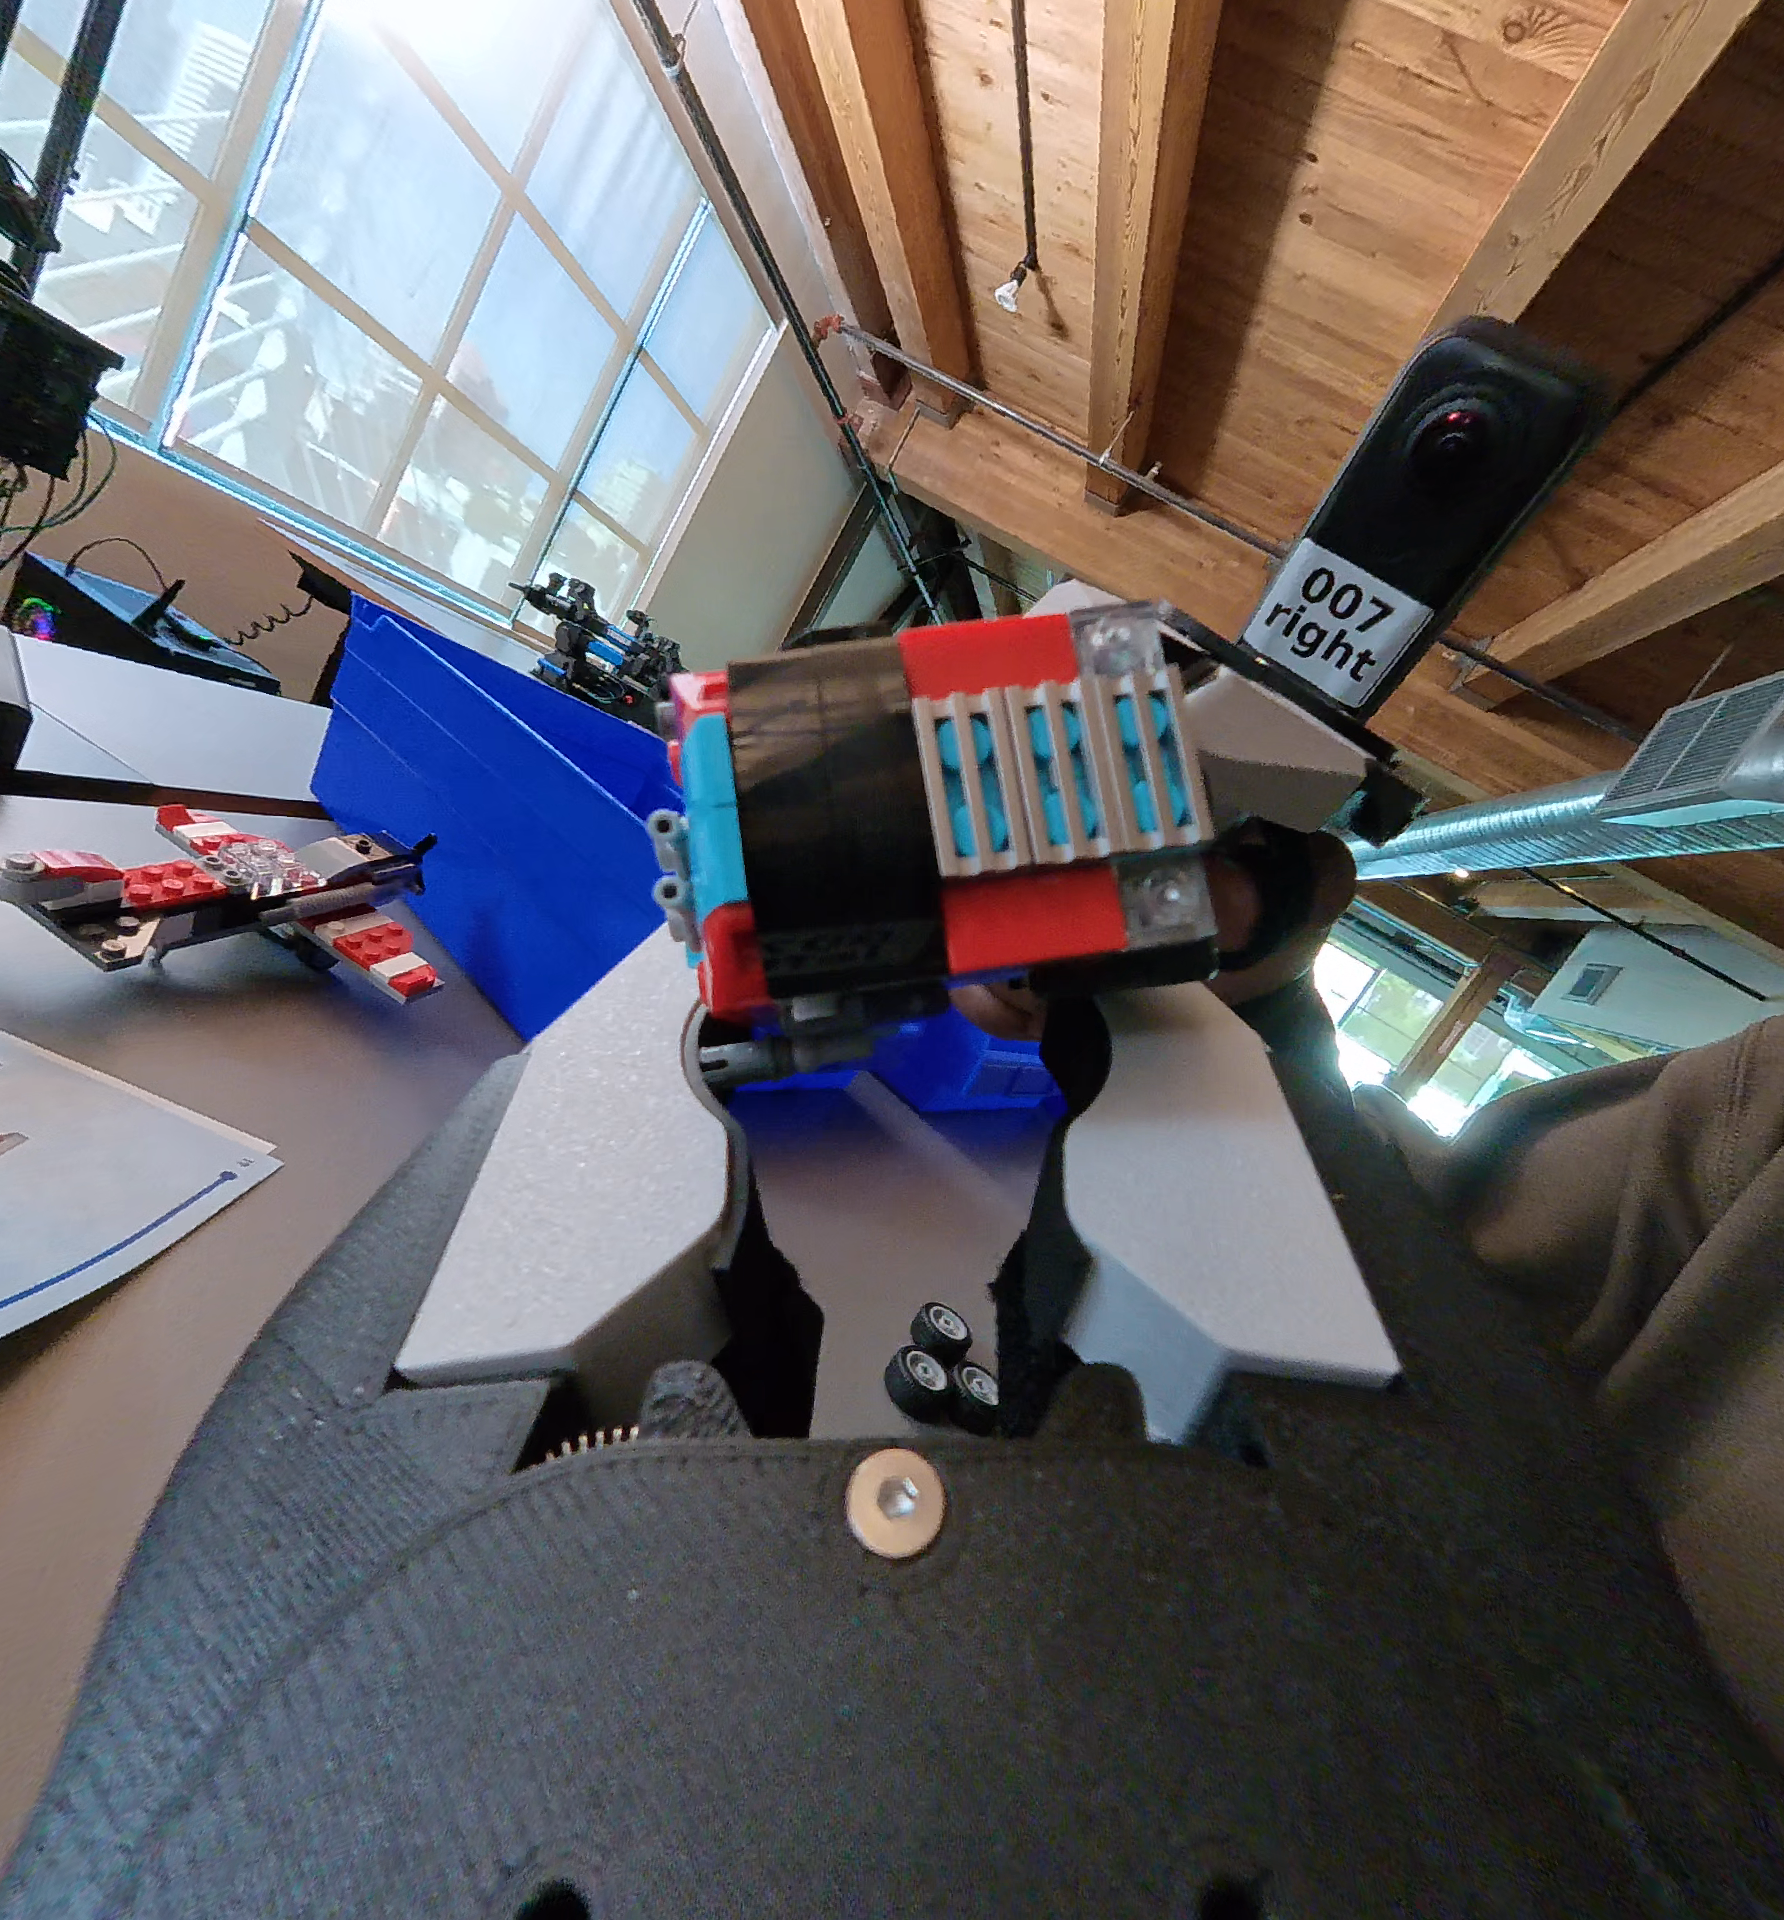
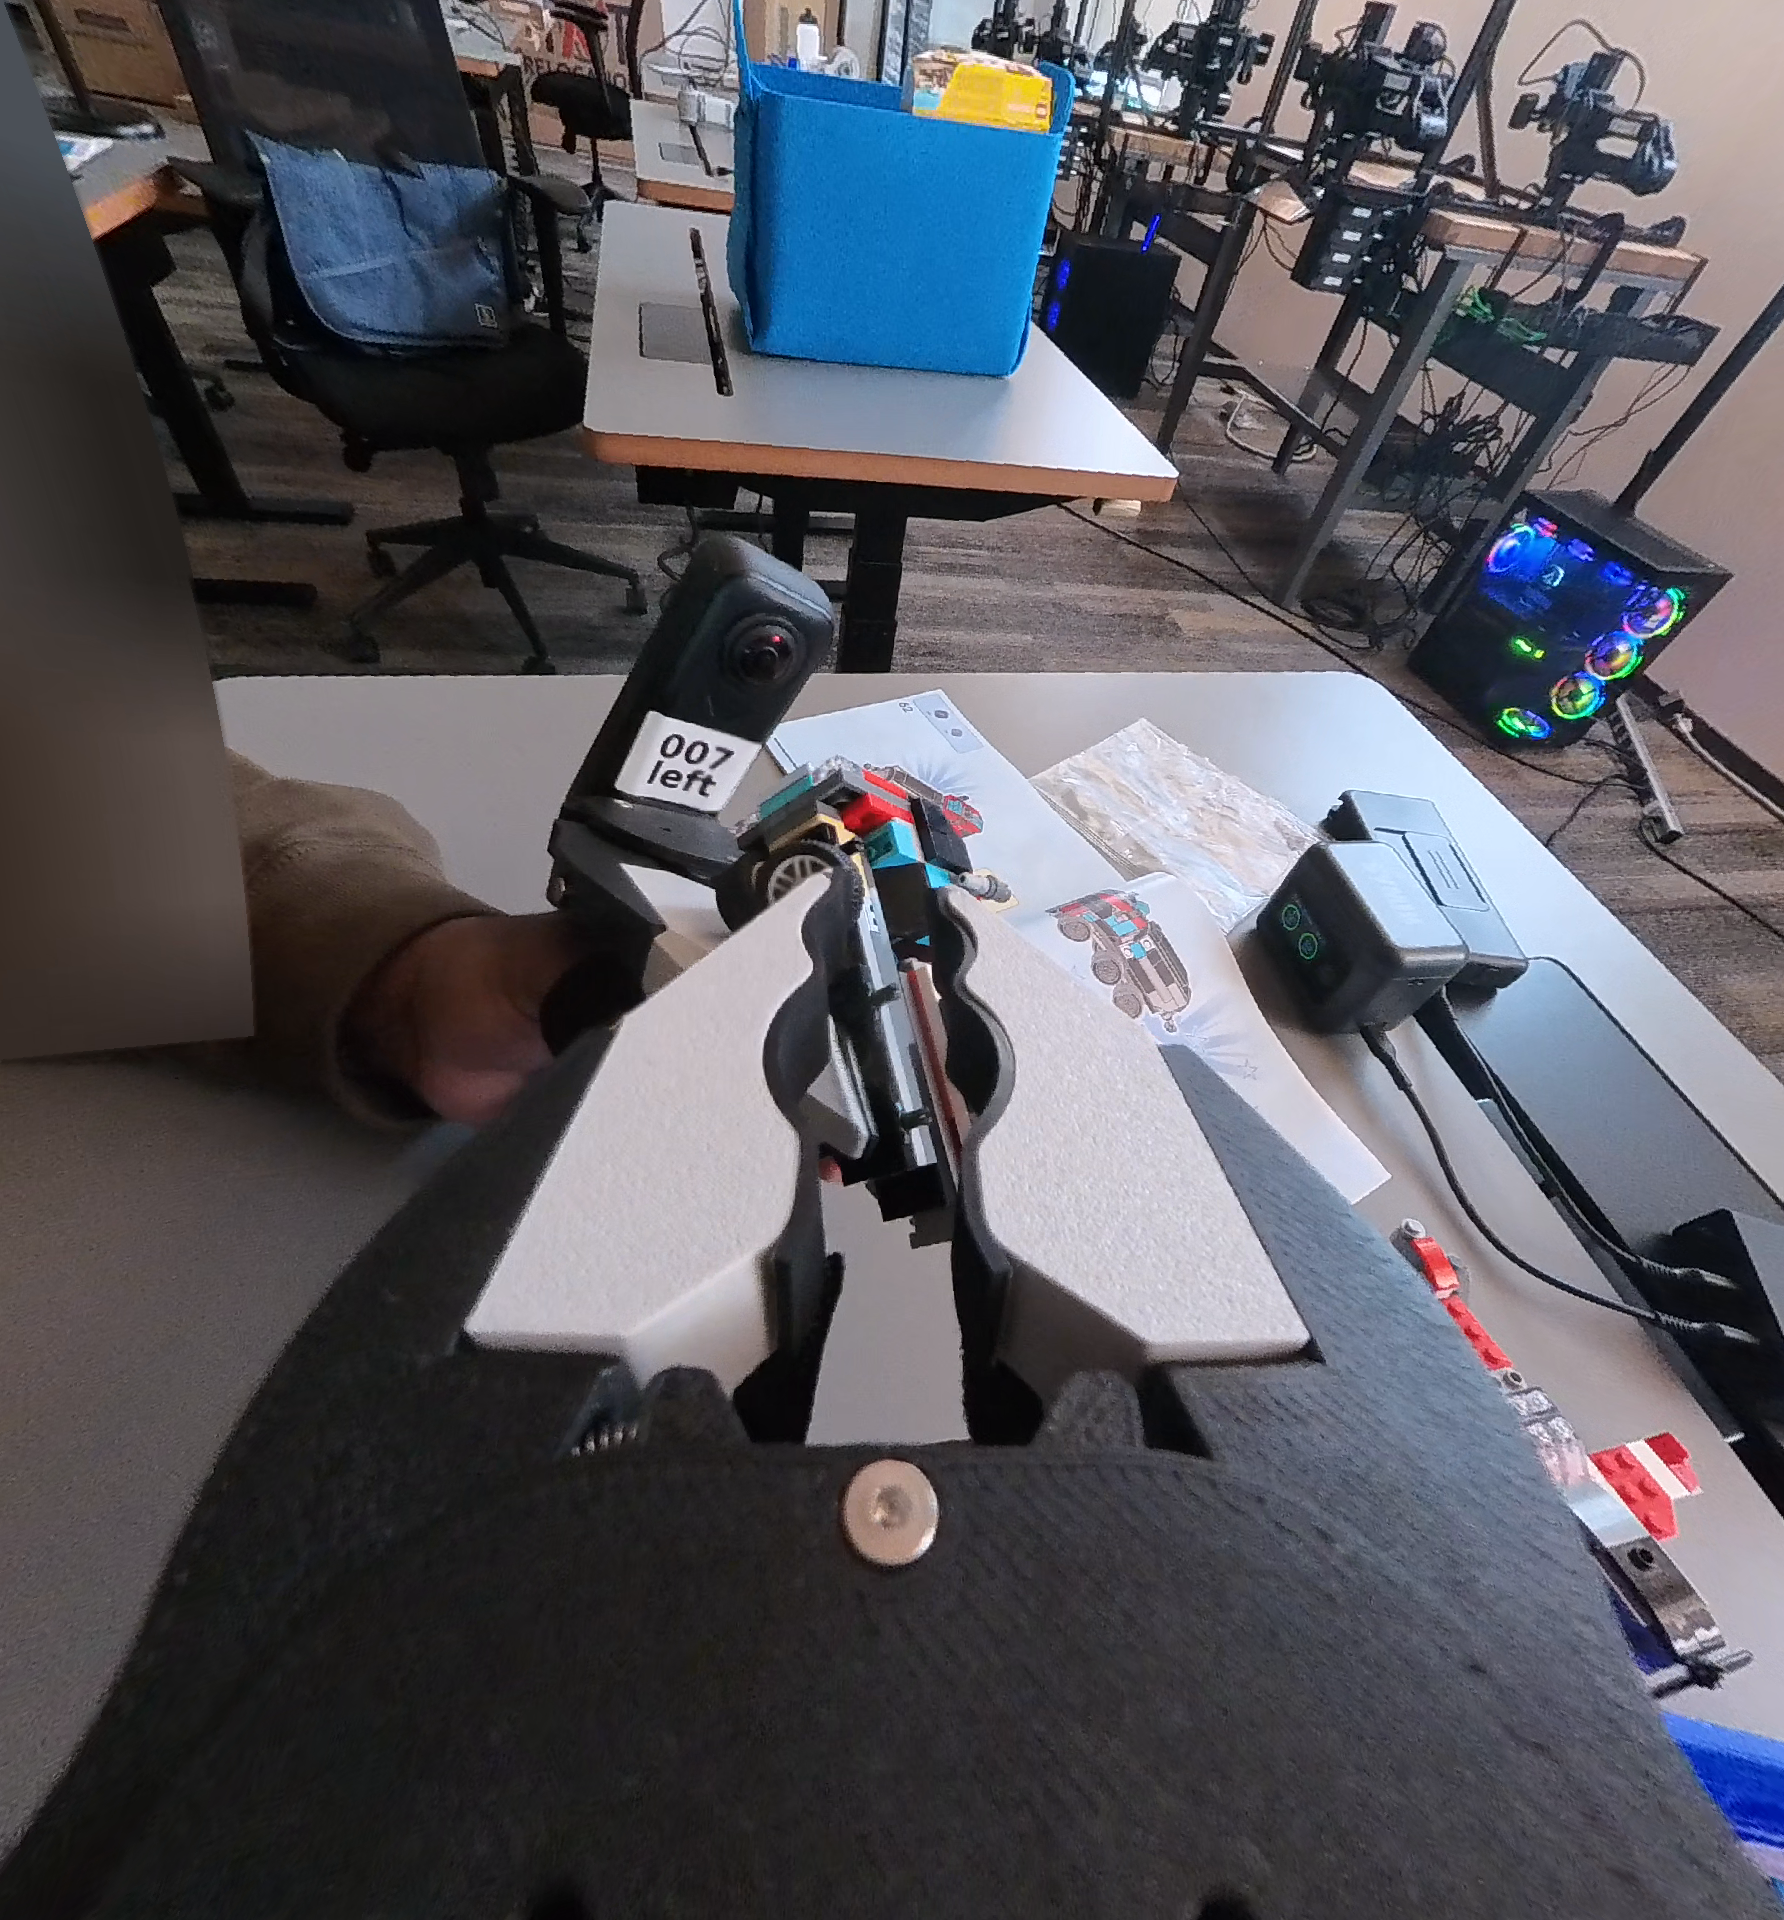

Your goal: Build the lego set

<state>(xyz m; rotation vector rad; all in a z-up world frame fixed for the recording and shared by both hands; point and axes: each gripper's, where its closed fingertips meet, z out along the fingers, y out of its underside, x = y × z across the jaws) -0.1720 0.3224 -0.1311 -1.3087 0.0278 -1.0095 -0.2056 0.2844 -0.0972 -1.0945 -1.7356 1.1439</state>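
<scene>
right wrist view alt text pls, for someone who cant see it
The right claw is shut on a brick-built toy car held above a grey table. The left claw's camera sits just behind the car, with instruction pages and black chargers to the right.

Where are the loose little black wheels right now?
In the left wrist view, the three small black wheels lie together on the grey table, low between the left gripper's fingers, near its base.
</scene>
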